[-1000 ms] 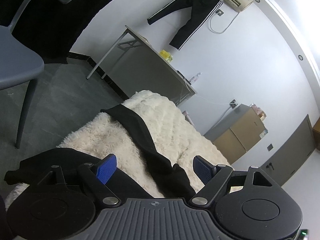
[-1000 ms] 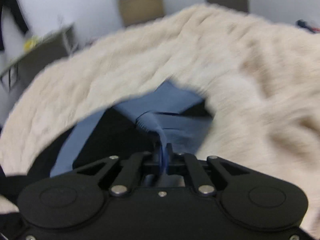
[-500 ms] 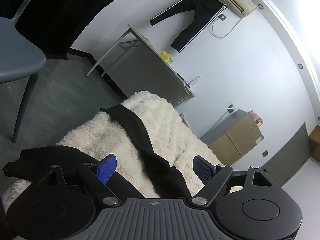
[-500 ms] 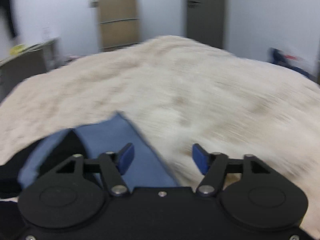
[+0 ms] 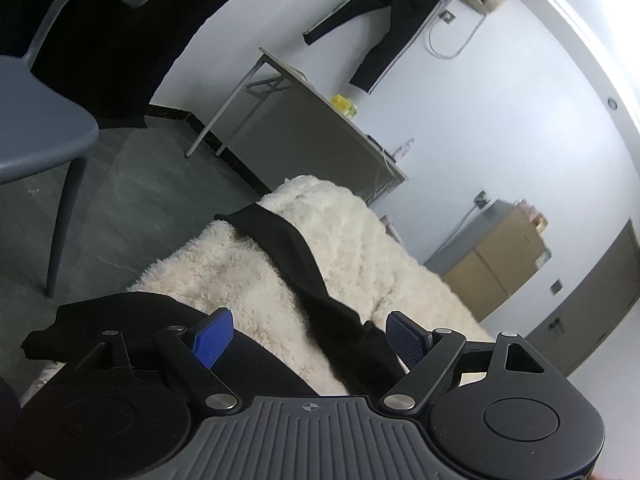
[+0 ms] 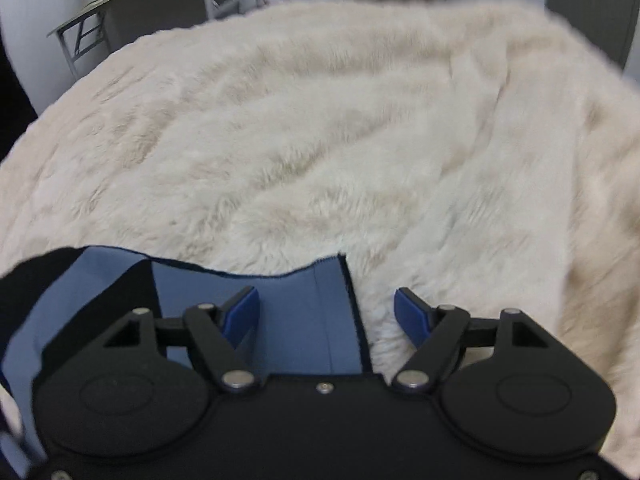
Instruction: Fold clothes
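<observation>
The right gripper (image 6: 326, 316) has let the blue-lined garment (image 6: 296, 312) go, its jaws just narrowing, still spread over that limp hem; the left gripper (image 5: 308, 338) stays spread, empty.

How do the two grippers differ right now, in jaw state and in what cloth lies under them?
The left gripper is spread over the black garment; the right gripper is over a flat blue panel. The left jaws stand steady; the right jaws have just been closing a little, though nothing is pinched. The left looks out over the room, the right down at the fluffy blanket. Both are open and holding nothing.
</observation>
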Motion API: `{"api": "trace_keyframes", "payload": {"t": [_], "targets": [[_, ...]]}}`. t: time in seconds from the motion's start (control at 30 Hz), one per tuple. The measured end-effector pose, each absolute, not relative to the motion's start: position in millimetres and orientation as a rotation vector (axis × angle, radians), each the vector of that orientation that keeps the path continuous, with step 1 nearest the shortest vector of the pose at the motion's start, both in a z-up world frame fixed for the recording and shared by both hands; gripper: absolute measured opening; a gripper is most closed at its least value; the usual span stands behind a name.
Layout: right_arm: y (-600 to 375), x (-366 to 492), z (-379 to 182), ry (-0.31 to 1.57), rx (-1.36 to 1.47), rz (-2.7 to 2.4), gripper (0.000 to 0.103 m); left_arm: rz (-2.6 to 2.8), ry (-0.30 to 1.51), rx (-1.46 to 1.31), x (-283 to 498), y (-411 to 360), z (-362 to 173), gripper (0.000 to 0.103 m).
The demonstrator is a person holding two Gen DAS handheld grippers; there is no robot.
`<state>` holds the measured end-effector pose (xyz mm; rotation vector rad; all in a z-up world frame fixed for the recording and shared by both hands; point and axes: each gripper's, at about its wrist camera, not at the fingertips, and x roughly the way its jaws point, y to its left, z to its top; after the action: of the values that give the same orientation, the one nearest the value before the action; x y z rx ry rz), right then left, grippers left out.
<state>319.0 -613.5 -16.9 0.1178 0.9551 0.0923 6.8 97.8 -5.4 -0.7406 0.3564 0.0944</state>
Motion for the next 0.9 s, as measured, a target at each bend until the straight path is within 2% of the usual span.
{"api": "trace_keyframes", "payload": {"t": [0.03, 0.07, 0.13, 0.37, 0.47, 0.53, 0.6, 0.67, 0.7, 0.73, 0.9], "targets": [[-615.0, 319.2, -19.5, 0.969, 0.139, 0.099, 0.036, 0.095, 0.361, -0.736, 7.8, 97.2, -6.1, 0.079], [-617.8, 316.5, -19.2, 0.963, 0.174, 0.1, 0.023, 0.097, 0.366, -0.732, 8.8, 96.7, -6.8, 0.079], [-625.4, 310.2, -14.7, 0.926, 0.25, 0.103, 0.012, 0.097, 0.374, -0.73, 10.6, 96.7, -8.4, 0.079], [-652.9, 281.6, 37.0, 0.746, 0.189, 0.059, 0.008, 0.078, 0.391, -0.717, 14.4, 94.8, -10.6, 0.079], [-667.6, 286.1, 45.5, 0.742, 0.136, -0.051, 0.01, 0.073, 0.386, -0.712, 13.1, 94.1, -9.7, 0.079], [-670.1, 293.7, 41.4, 0.781, 0.067, -0.143, 0.021, 0.081, 0.372, -0.723, 10.9, 96.3, -9.3, 0.079], [-656.6, 300.6, 38.4, 0.815, -0.075, -0.273, 0.027, 0.106, 0.348, -0.738, 6.8, 99.4, -8.6, 0.079], [-632.3, 297.5, 44.9, 0.752, -0.161, -0.289, 0.04, 0.124, 0.326, -0.758, 2.3, 103.7, -8.7, 0.079], [-610.9, 288.6, 51.8, 0.686, -0.192, -0.253, 0.053, 0.136, 0.306, -0.785, -1.3, 108.0, -9.6, 0.079], [-588.5, 278.0, 57.8, 0.623, -0.213, -0.209, 0.061, 0.138, 0.298, -0.802, -2.0, 110.7, -10.5, 0.079], [-470.1, 225.8, 63.0, 0.539, -0.165, 0.122, 0.062, 0.135, 0.287, -0.802, -3.6, 112.2, -7.5, 0.079]]}}
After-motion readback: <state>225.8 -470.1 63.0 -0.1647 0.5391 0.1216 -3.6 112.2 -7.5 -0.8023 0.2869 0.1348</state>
